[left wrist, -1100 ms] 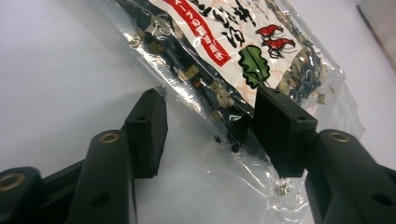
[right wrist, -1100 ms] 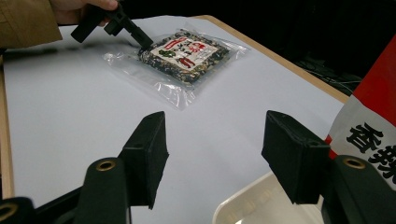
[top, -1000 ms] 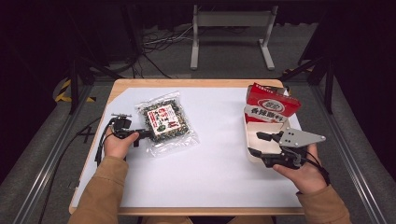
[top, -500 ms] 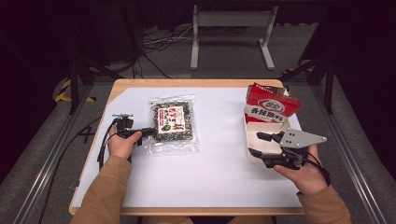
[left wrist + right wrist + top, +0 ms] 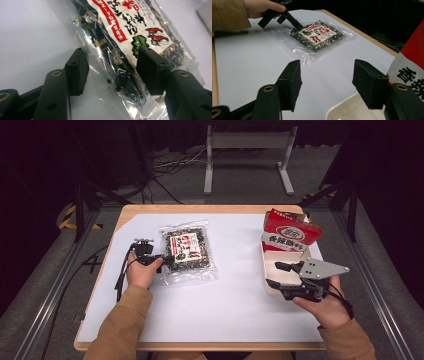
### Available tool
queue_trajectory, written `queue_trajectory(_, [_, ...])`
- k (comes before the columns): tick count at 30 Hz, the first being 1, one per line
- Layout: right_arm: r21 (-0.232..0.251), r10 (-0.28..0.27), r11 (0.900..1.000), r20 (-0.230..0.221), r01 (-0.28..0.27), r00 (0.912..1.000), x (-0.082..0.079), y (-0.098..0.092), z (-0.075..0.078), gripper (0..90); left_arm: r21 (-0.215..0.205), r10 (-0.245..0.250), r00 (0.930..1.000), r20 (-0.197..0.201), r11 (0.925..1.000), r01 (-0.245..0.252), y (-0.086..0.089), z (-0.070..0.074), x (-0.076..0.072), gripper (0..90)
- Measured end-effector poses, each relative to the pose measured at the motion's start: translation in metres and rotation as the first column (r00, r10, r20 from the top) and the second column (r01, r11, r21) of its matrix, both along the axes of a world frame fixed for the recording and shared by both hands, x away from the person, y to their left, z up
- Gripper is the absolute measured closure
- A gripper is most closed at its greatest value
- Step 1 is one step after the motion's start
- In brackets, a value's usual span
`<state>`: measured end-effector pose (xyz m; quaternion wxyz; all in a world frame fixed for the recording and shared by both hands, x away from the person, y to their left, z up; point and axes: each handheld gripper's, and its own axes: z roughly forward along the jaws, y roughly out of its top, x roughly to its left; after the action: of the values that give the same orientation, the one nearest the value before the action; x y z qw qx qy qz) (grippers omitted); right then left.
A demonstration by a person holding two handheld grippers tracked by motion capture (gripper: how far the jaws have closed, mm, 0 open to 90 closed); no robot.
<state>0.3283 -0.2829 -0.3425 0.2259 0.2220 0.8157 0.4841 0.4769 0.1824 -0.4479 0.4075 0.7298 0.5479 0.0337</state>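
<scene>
Between the left gripper's [image 5: 112,72] parted jaws lies the near edge of the clear seaweed snack bag [image 5: 186,251], unclamped; they have just been opening, so the grab needs retrying. Right gripper [image 5: 281,275] hangs open over the white tray [image 5: 270,265].

The person wears a tan jacket with long sleeves [image 5: 124,320] that reach the wrists. The left gripper [image 5: 167,261] is black, with a thin black cable [image 5: 121,275] that loops off its back end. The right gripper [image 5: 274,275] is black too, and it has a flat grey plate [image 5: 320,268] on top — three corners, with small dark holes in it. A black cable [image 5: 344,299] curls round the right wrist. Up close, each gripper has two thick black arms with a round brass screw in each — and square black pads [image 5: 76,71] at the tips, with tiny screw holes.
</scene>
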Motion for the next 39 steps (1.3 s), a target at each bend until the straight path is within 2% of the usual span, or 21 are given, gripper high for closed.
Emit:
queue_trajectory(1, [0.001, -0.002, 1.000, 0.001, 0.002, 1.0000, 0.000, 0.000, 0.000, 40.4, 0.003, 0.007, 0.9999, 0.009, 1.0000, -0.007, -0.003, 0.000, 0.000, 46.0])
queue_trajectory(2, [0.000, -0.003, 1.000, 0.001, 0.003, 1.0000, 0.000, -0.001, 0.000, 40.4, -0.018, 0.008, 1.0000, 0.004, 0.9998, -0.008, -0.004, -0.001, 0.000, 50.5])
queue_trajectory(4, [0.000, -0.002, 1.000, 0.003, 0.002, 1.0000, -0.001, -0.001, 0.000, 40.4, -0.043, 0.018, 0.9997, 0.013, 0.9989, -0.018, -0.003, -0.004, -0.001, 52.6])
queue_trajectory(6, [0.000, -0.002, 1.000, 0.007, 0.002, 1.0000, -0.002, -0.001, 0.001, 40.5, -0.042, 0.019, 0.9993, 0.033, 0.9990, -0.018, -0.003, -0.004, -0.003, 54.3])
queue_trajectory(8, [0.002, -0.003, 1.000, 0.010, 0.003, 0.9999, -0.001, -0.002, 0.001, 40.7, -0.063, 0.020, 0.9994, 0.029, 0.9978, -0.019, -0.002, -0.003, -0.004, 60.3])
queue_trajectory(9, [0.002, -0.004, 1.000, 0.010, 0.004, 0.9999, -0.001, -0.002, 0.001, 40.7, -0.081, 0.019, 0.9996, 0.019, 0.9965, -0.018, -0.001, -0.004, -0.004, 64.8])
queue_trajectory(12, [0.000, -0.003, 1.000, 0.007, 0.003, 1.0000, -0.001, -0.002, 0.001, 40.8, -0.152, 0.021, 0.9998, -0.004, 0.9882, -0.021, 0.003, -0.008, -0.002, 68.1])
queue_trajectory(14, [-0.002, -0.002, 1.000, 0.010, 0.002, 1.0000, -0.001, -0.002, 0.001, 41.0, -0.153, 0.022, 0.9998, -0.003, 0.9879, -0.022, 0.003, -0.008, -0.002, 69.7])
queue_trajectory(19, [0.000, -0.006, 1.000, 0.008, 0.006, 1.0000, 0.000, -0.003, 0.000, 41.5, -0.201, 0.033, 0.9994, 0.005, 0.9790, -0.032, 0.006, -0.006, -0.005, 77.2])
queue_trajectory(20, [0.000, -0.006, 1.000, 0.005, 0.006, 1.0000, 0.000, -0.003, 0.000, 41.5, -0.205, 0.032, 0.9993, 0.018, 0.9783, -0.028, 0.006, -0.005, -0.006, 77.9])
queue_trajectory(24, [-0.003, -0.002, 1.000, 0.005, 0.002, 1.0000, 0.001, -0.001, -0.001, 41.6, -0.195, 0.031, 0.9970, 0.071, 0.9807, -0.017, 0.003, 0.007, -0.011, 79.5])
queue_trajectory(27, [-0.005, 0.001, 1.000, 0.002, -0.001, 1.0000, 0.001, 0.000, -0.001, 41.7, -0.192, 0.023, 0.9928, 0.117, 0.9815, 0.000, 0.001, 0.018, -0.017, 80.1])
queue_trajectory(28, [-0.004, 0.002, 1.000, 0.002, -0.002, 1.0000, 0.002, 0.000, -0.001, 41.8, -0.190, 0.011, 0.9903, 0.139, 0.9817, 0.015, 0.000, 0.022, -0.019, 80.2])
queue_trajectory(30, [-0.003, 0.002, 1.000, 0.001, -0.002, 1.0000, 0.002, 0.001, -0.002, 41.9, -0.194, -0.025, 0.9894, 0.143, 0.9795, 0.053, -0.002, 0.032, -0.024, 80.4])
queue_trajectory(36, [0.003, 0.010, 1.000, 0.001, -0.010, 0.9999, 0.004, 0.003, -0.001, 42.4, -0.149, -0.075, 0.9732, 0.217, 0.9828, 0.109, -0.008, 0.054, -0.041, 80.7])
queue_trajectory(39, [0.006, 0.015, 1.000, 0.003, -0.015, 0.9999, 0.005, 0.005, 0.000, 42.5, -0.128, -0.097, 0.9598, 0.263, 0.9825, 0.135, -0.011, 0.064, -0.051, 80.8])
